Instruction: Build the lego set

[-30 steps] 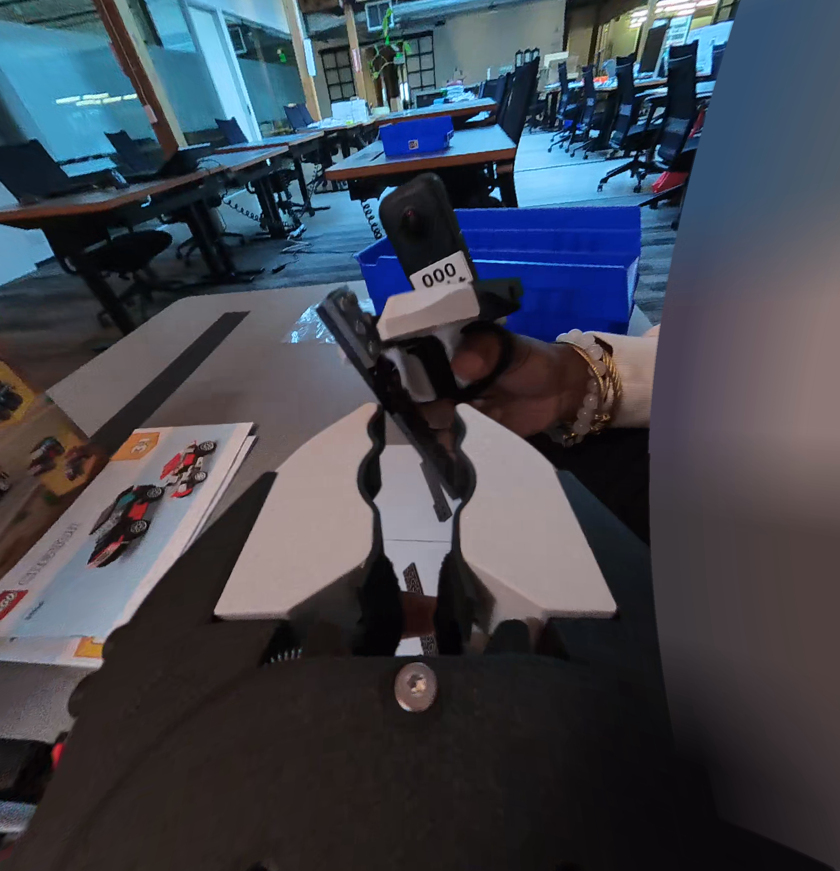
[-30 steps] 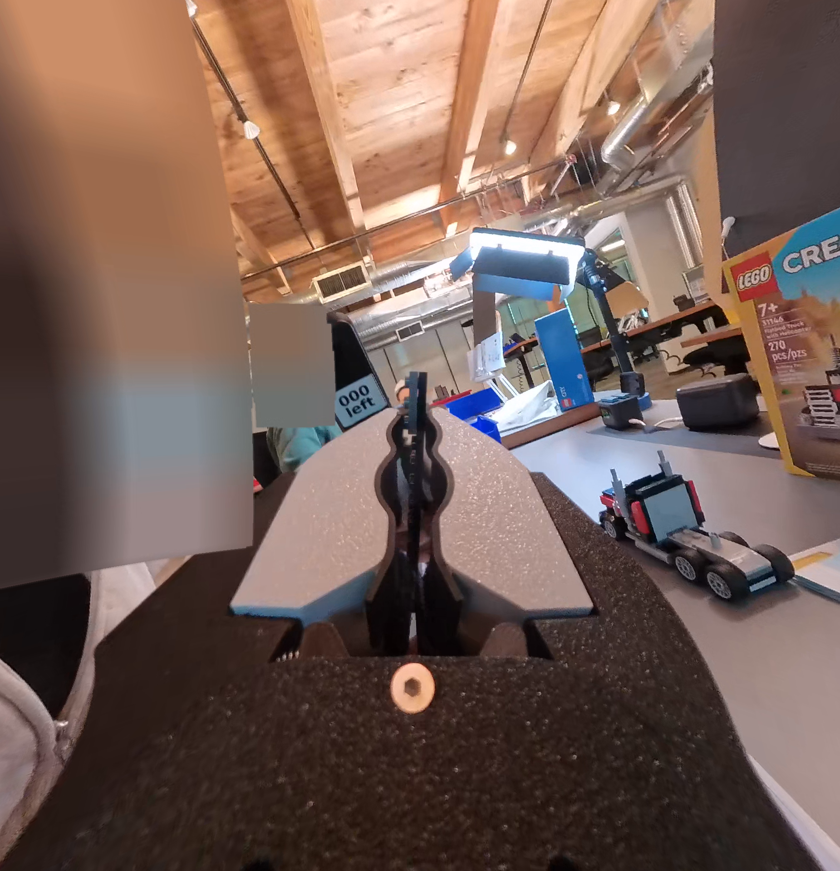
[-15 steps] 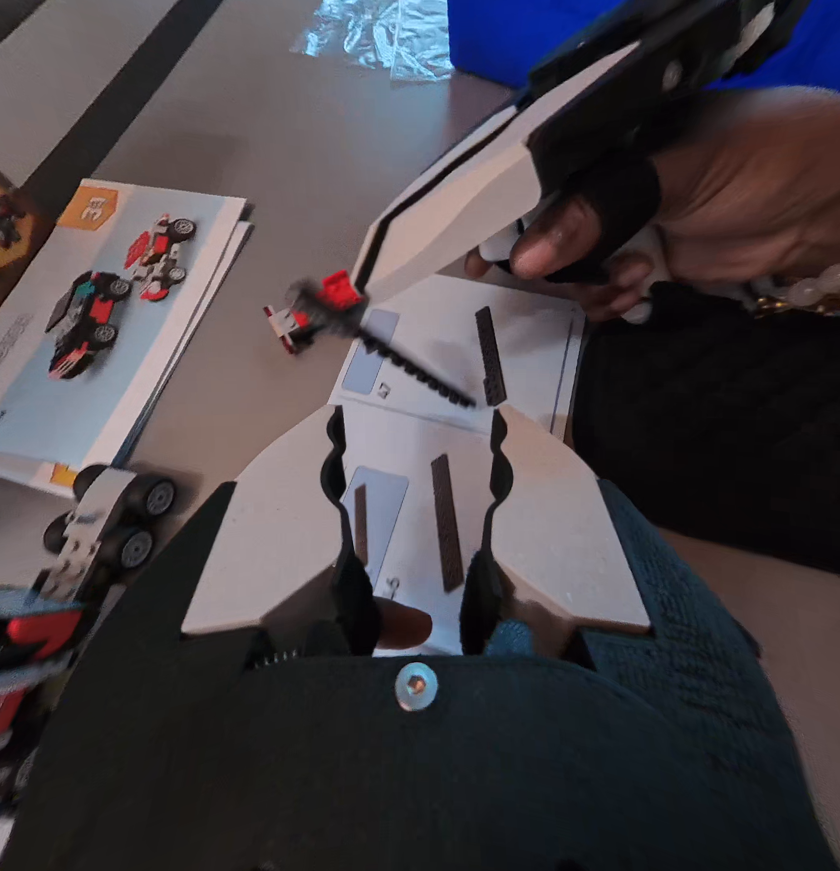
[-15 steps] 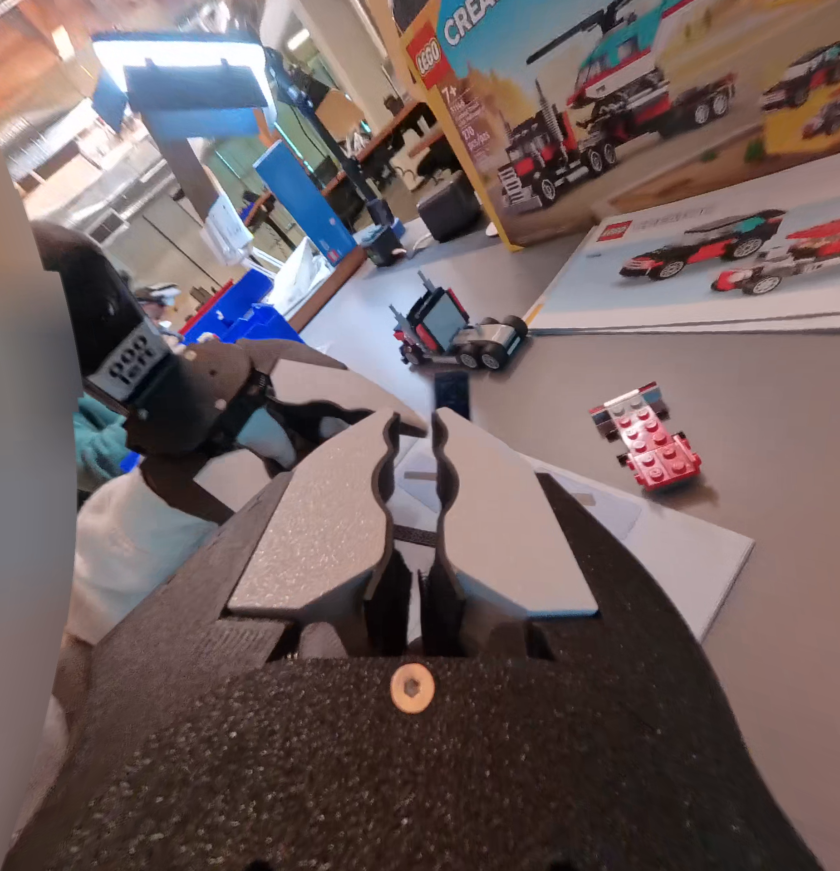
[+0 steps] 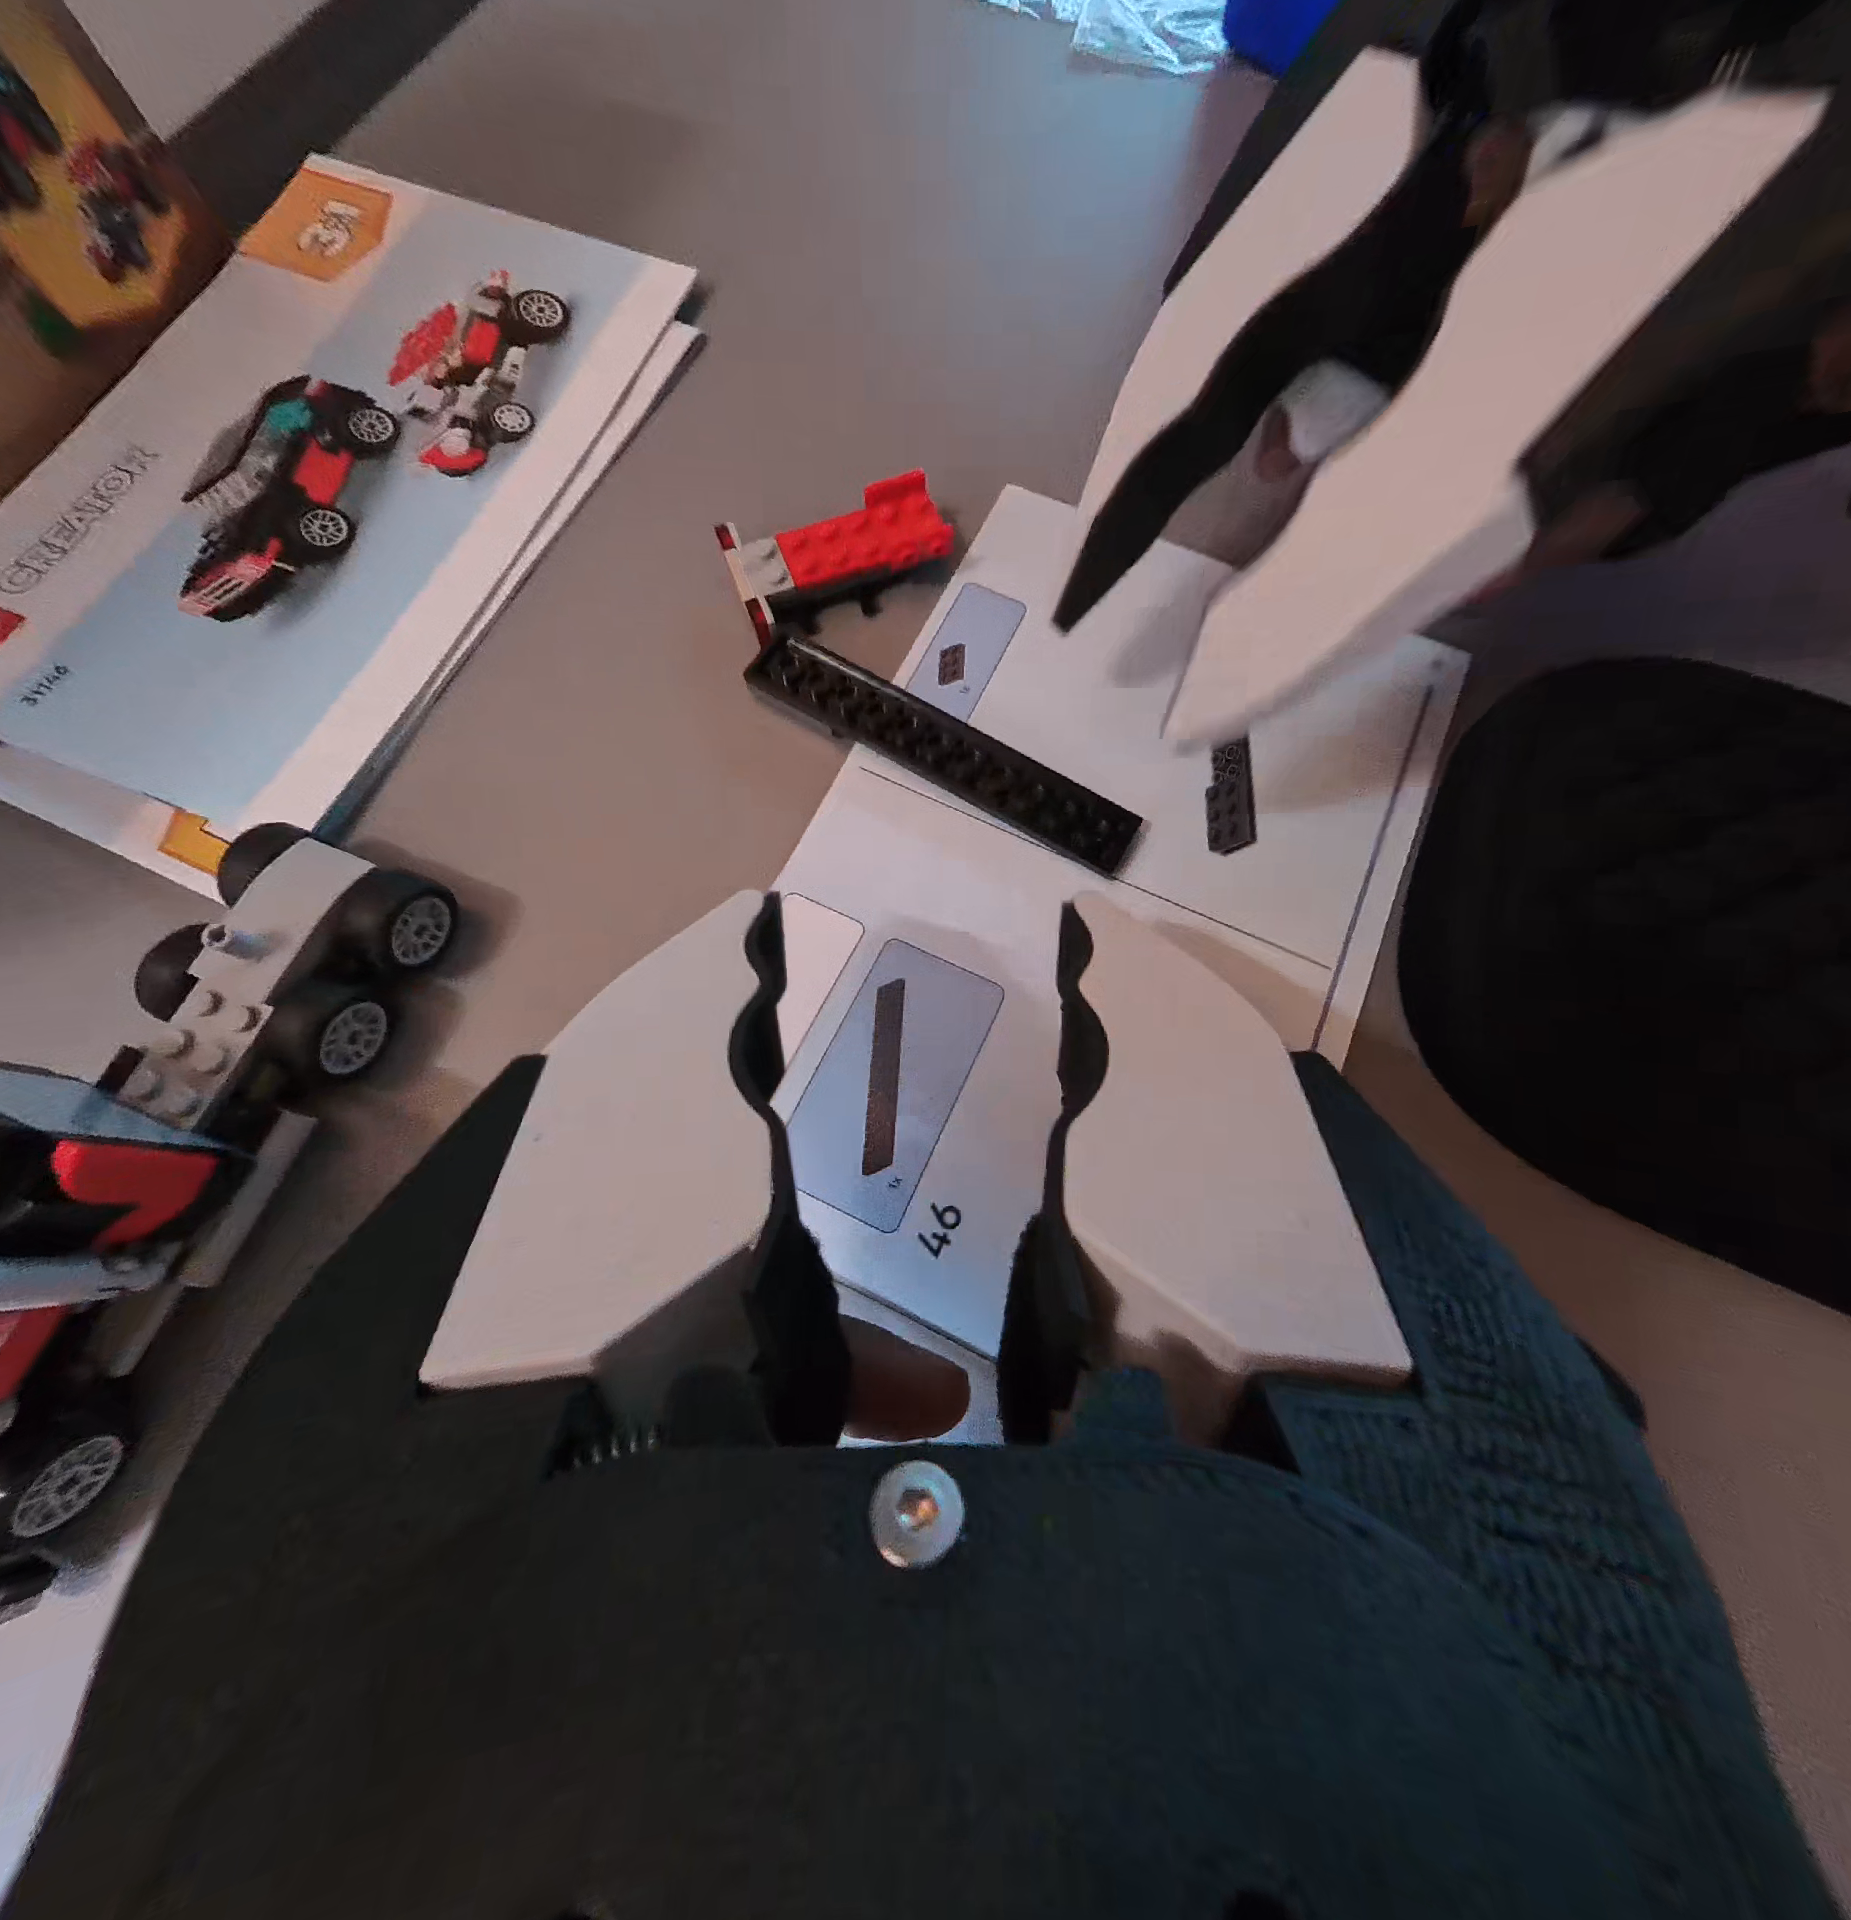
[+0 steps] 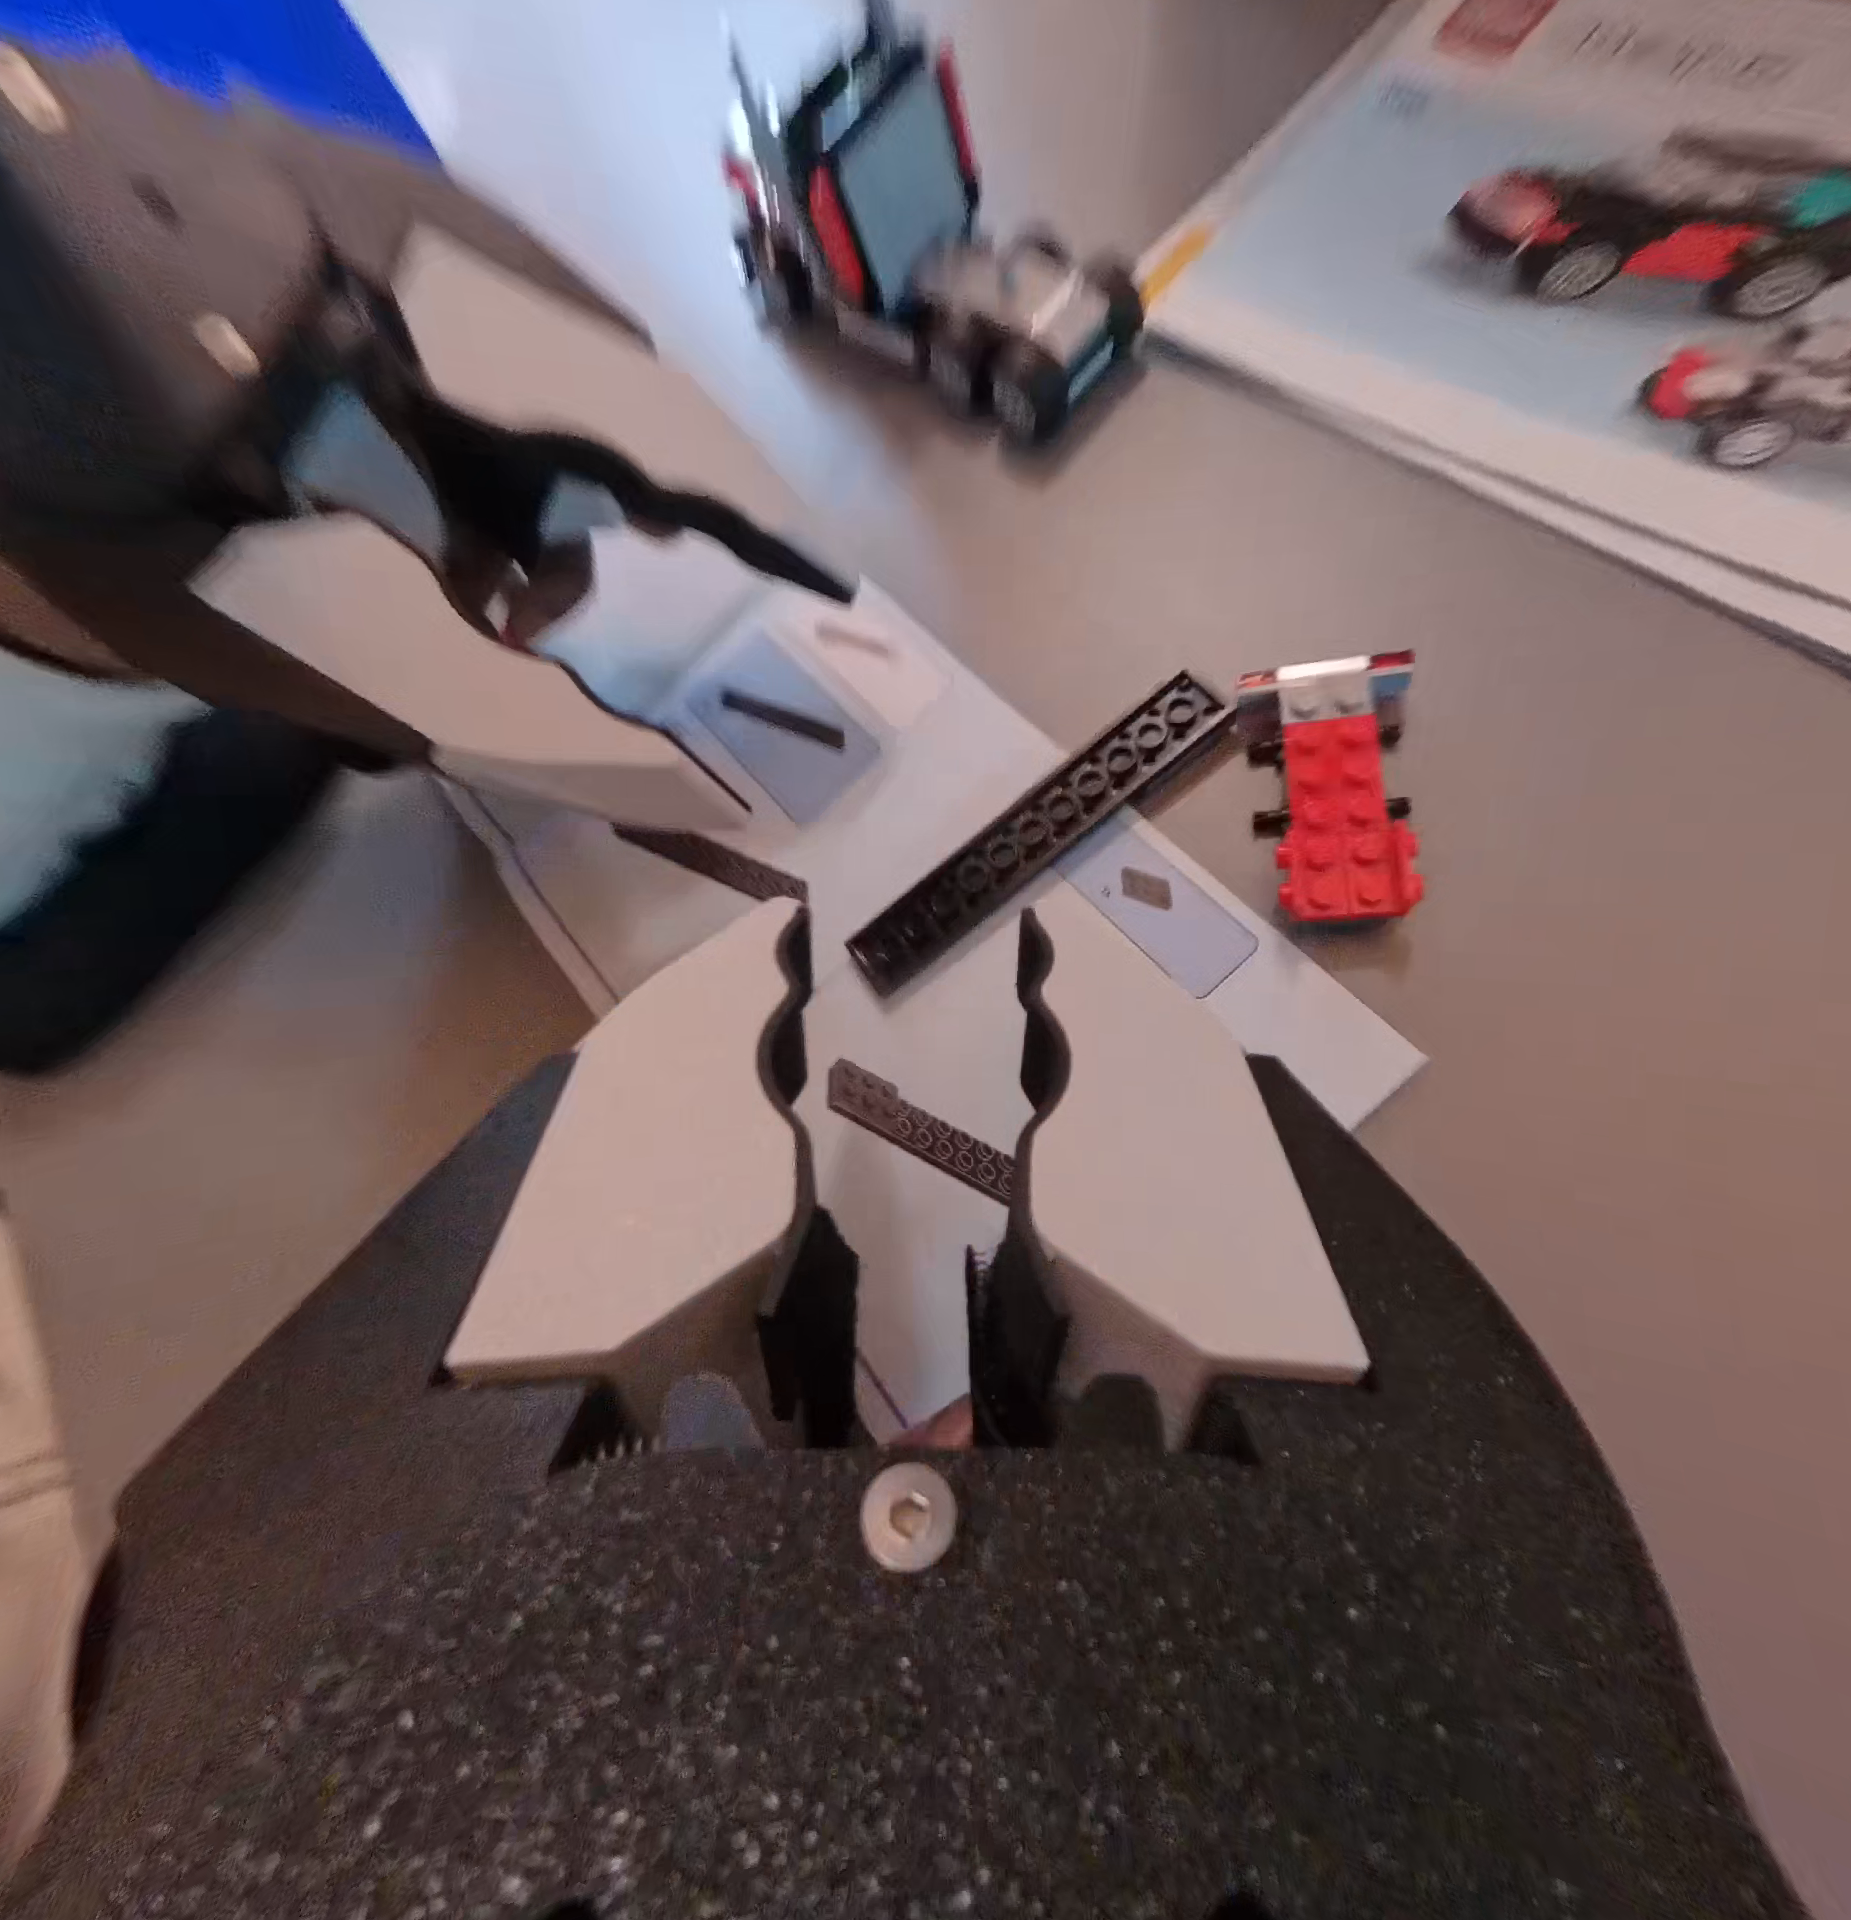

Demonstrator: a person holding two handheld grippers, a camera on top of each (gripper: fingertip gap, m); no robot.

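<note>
Left claw (image 5: 916, 914) stands apart and empty above the open instruction booklet (image 5: 1305, 894) on the grey table (image 5: 859, 260). Right claw (image 6: 913, 925) likewise stands apart, holding nothing. The long black plate (image 5: 947, 771) lies flat just beyond the left claw's tips, one end on the booklet page and the other end over the bare table, touching neither claw. In the right wrist view the same plate (image 6: 1046, 831) lies just ahead of the fingertips, slanting away to the right. Immediately beyond its far end sits the small red assembly (image 5: 848, 551), near or touching the plate; contact cannot be confirmed. A built truck (image 5: 287, 977) stands to the left of the left claw, blurred. Farther off lies a closed booklet with pictured cars (image 5: 297, 499), and at the far edge clear plastic wrapping (image 5: 1129, 31). Nothing lies between either claw and the plate.
</note>
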